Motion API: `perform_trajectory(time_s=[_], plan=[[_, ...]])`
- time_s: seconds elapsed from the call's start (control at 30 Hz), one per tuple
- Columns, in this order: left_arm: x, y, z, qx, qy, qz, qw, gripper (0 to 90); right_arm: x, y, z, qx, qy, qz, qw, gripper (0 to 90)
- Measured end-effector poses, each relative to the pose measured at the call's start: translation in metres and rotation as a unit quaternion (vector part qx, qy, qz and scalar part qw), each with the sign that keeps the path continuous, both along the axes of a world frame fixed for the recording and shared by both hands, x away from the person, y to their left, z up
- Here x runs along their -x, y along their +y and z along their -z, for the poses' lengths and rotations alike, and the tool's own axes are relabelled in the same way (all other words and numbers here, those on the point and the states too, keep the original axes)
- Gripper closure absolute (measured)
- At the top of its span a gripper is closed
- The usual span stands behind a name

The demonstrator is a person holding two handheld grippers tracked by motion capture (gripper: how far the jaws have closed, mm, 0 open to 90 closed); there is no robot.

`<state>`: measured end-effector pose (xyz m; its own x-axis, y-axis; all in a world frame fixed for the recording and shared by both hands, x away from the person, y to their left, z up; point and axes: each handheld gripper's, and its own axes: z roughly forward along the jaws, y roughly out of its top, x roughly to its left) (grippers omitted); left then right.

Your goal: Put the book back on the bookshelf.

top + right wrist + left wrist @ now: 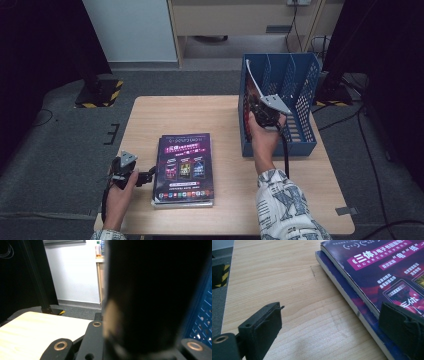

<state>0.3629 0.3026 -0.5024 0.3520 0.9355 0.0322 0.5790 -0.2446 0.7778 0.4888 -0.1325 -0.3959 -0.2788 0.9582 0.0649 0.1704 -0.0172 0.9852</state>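
A stack of purple-covered magazines point(184, 167) lies flat at the table's front middle; its spines and top cover point(382, 270) are close up in the left gripper view. My left gripper point(146, 176) rests at the stack's left edge, open, its jaws point(330, 308) wide apart with one jaw over the stack's edge and bare wood between them. My right gripper point(261, 109) is at the blue file rack point(305, 90), shut on a magazine point(251, 82) that stands upright and tilted in the rack's left slot. In the right gripper view that magazine point(155, 290) is a dark blur between the jaws point(140, 350).
The wooden table point(180, 112) has bare room behind and left of the stack. The rack's mesh wall point(202, 315) is close on one side of the right gripper. Cables and a black stand with striped base point(100, 92) are on the floor around the table.
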Motion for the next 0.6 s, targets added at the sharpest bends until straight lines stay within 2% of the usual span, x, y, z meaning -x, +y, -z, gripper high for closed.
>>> perform_trajectory(time_s=[0.13,0.2,0.27,0.3,0.37,0.6], plan=[[0.0002,-0.0003,-0.0002,0.000,0.000,0.002,1.0000,4.4,-0.0007,0.0027,0.0009,0.002,-0.004,-0.005,1.0000,76.7],[0.0002,-0.0004,-0.0002,0.000,0.000,0.003,1.0000,4.6,-0.0014,0.0029,0.0012,-0.005,-0.006,-0.008,0.9999,73.3],[0.0003,-0.0006,-0.0002,-0.001,0.000,0.003,1.0000,4.6,-0.0016,0.0029,0.0012,-0.004,-0.006,-0.009,0.9999,74.7],[0.0004,-0.0008,-0.0005,-0.001,0.000,0.004,1.0000,4.7,-0.0022,0.0025,0.0006,0.002,-0.005,-0.014,0.9999,82.1],[0.0003,-0.0011,-0.0003,0.000,-0.001,0.004,1.0000,4.7,-0.0023,0.0021,-0.0002,0.007,-0.004,-0.014,0.9999,85.0],[0.0001,-0.0023,0.0000,-0.002,-0.001,0.005,1.0000,4.9,-0.0035,-0.0036,-0.0043,-0.001,-0.006,0.000,1.0000,86.8]])
